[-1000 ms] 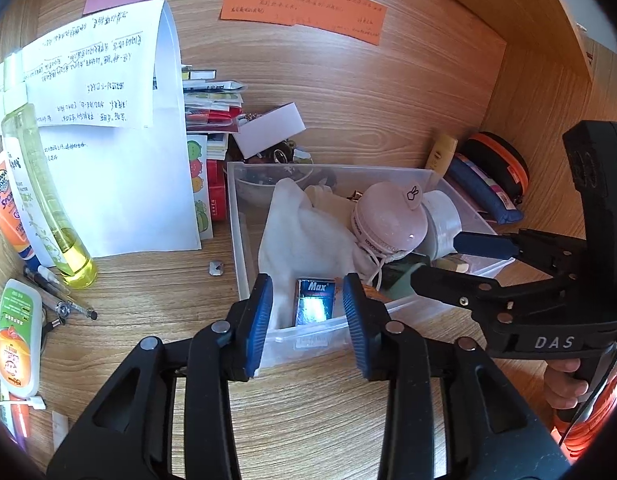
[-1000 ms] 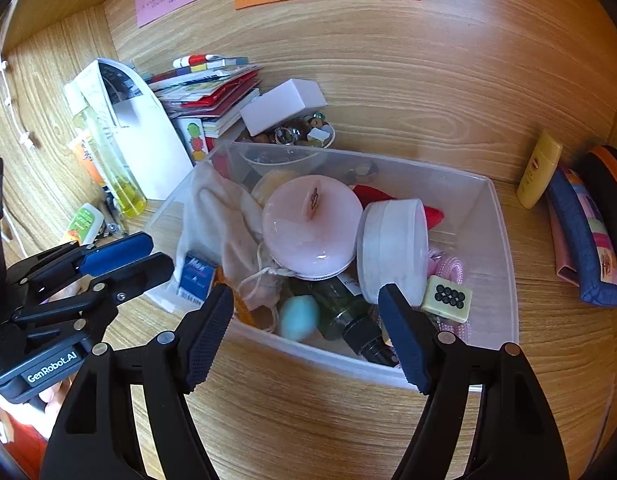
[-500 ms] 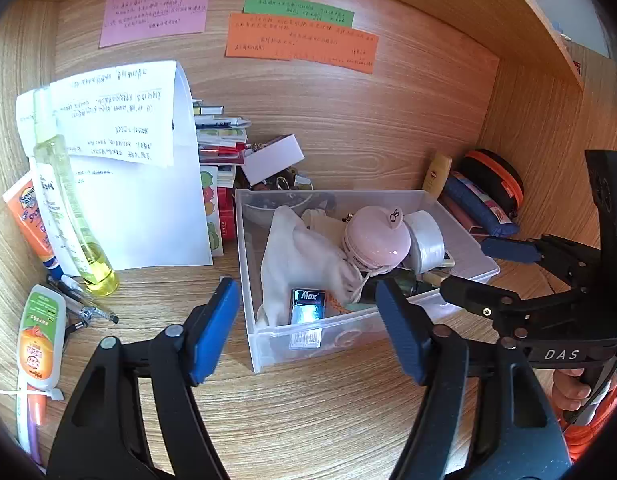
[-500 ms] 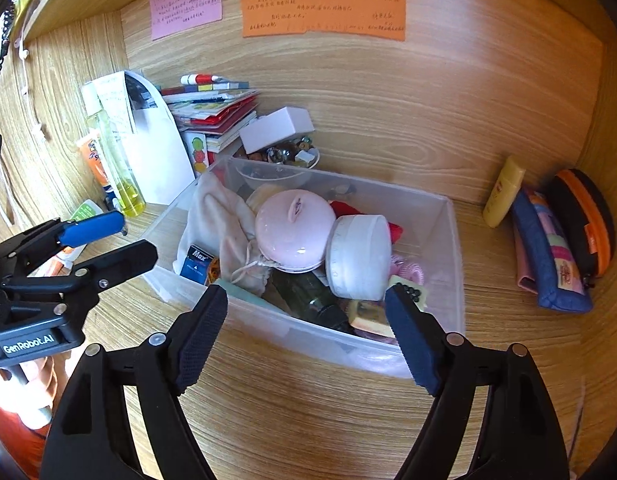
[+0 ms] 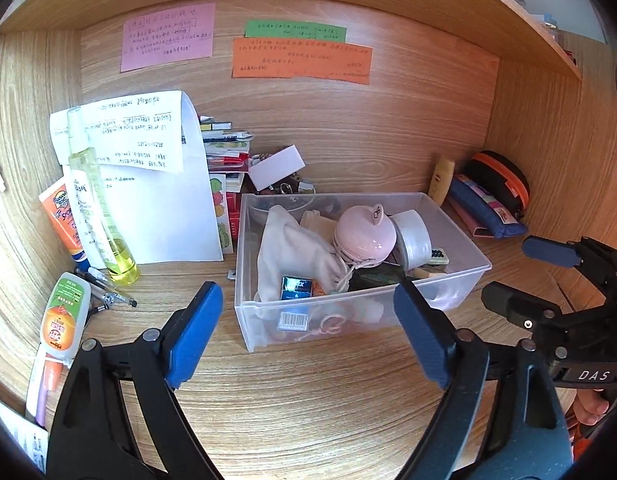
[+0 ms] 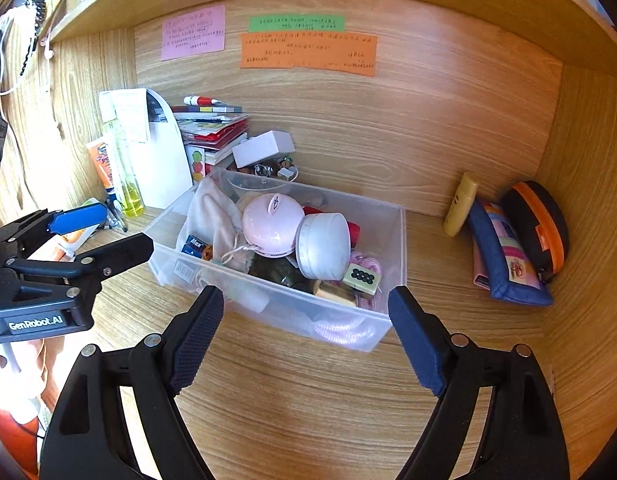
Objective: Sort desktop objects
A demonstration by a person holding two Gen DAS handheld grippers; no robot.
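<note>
A clear plastic bin [image 5: 460, 280] [image 6: 396, 248] stands mid-desk. It holds a white cloth pouch [image 5: 292, 248], a pink round case [image 5: 364, 232] [image 6: 272, 220], a white round tin [image 5: 412, 232] [image 6: 322, 246], a small blue Max box [image 5: 296, 288] [image 6: 194, 244] and a mahjong tile [image 6: 362, 278]. My left gripper [image 5: 308, 332] is open and empty, just in front of the bin. My right gripper [image 6: 304, 328] is open and empty, also short of the bin's front wall. Each gripper shows in the other's view.
At left stand a yellow spray bottle [image 5: 96, 200], an orange tube [image 5: 64, 220], a glue bottle [image 5: 64, 316], pens [image 5: 108, 292] and papers [image 5: 156, 184]. Books [image 6: 212, 128] and a white box [image 6: 264, 148] sit behind the bin. A yellow tube [image 6: 460, 204] and pencil cases [image 6: 504, 252] lie at right.
Both grippers have pulled back from the bin. The left gripper's fingers have opened wide from around the small blue box, which stays in the bin.
</note>
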